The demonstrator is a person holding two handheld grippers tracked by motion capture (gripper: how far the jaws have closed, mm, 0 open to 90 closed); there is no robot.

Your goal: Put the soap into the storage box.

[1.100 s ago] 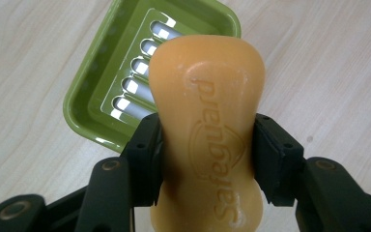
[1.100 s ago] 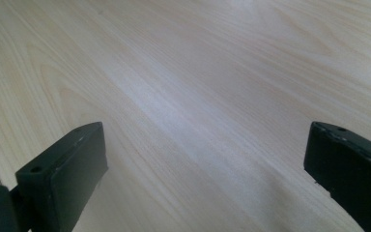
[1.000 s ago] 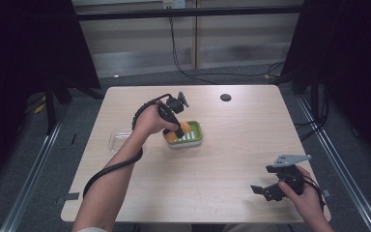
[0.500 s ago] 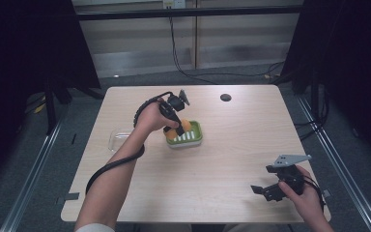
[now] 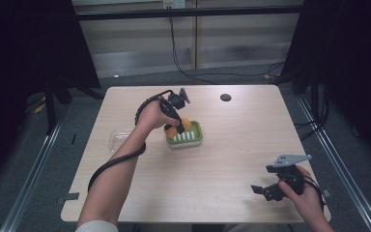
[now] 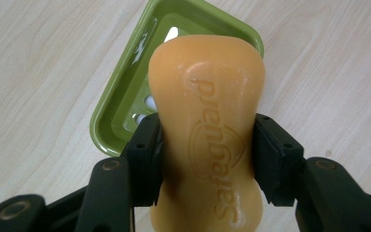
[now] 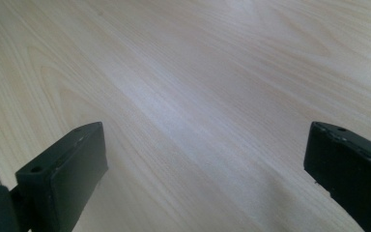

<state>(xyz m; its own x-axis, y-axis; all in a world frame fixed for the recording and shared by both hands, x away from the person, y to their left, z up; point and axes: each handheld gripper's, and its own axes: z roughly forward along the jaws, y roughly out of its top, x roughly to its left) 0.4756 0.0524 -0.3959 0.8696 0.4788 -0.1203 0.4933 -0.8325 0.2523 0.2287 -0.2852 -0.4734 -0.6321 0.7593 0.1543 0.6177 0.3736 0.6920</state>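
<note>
Soap bar (image 6: 206, 140), orange with embossed lettering on its face, sits clamped at its narrowed waist between the two black jaws of my left gripper (image 6: 205, 159); the pads press both of its sides. In the high view the same bar (image 5: 182, 125) is held over the green soap dish (image 5: 186, 137), at the dish's far left part; whether it touches the dish I cannot tell. In the left gripper view the dish (image 6: 121, 104) shows a raised green rim and pale slots in its floor, partly covered by the bar.

My left gripper (image 5: 176, 123) points down into the dish, with its cable looping back along my forearm. My right gripper (image 5: 272, 187) rests near the table's near right corner, well apart from the dish. Its jaws stand wide apart with bare wood between them in the right gripper view.

The table (image 5: 232, 145) is light wood grain with rounded corners. A clear plastic container (image 5: 117, 139) lies left of the dish, beside my left forearm. A small dark round disc (image 5: 225, 97) is set in the far part of the tabletop. Beyond the table, black cables (image 5: 183, 58) run across a grey floor, and dark curtains hang at both sides.
</note>
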